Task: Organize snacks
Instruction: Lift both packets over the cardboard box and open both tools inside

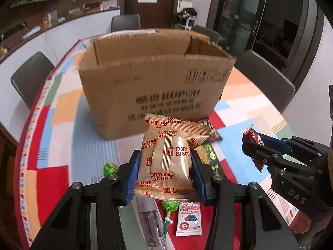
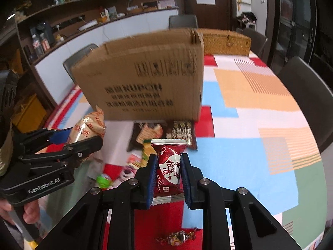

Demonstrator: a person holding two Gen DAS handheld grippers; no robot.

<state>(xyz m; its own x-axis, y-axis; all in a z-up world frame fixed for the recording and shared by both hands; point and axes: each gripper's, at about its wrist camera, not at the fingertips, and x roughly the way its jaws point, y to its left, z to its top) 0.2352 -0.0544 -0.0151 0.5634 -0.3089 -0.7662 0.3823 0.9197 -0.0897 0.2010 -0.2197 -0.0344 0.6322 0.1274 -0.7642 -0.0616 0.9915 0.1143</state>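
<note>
Our left gripper (image 1: 165, 167) clamped on Fortune Biscuits packets (image 1: 166, 156), our right gripper (image 2: 168, 179) pinching a red candy packet (image 2: 169, 166), cardboard box (image 1: 154, 79) open-topped mid-table beyond both

Each wrist camera looks forward along its own tongs, close above the surface (image 1: 68, 112); both views share the cardboard box (image 1: 154, 77) ahead

The cardboard box (image 2: 139, 77) is motion-blurred, its print unreadable (likewise the snack pile (image 2: 145, 143) below it); a dark wrapped bar (image 1: 153, 231) runs off the bottom edge.
</note>
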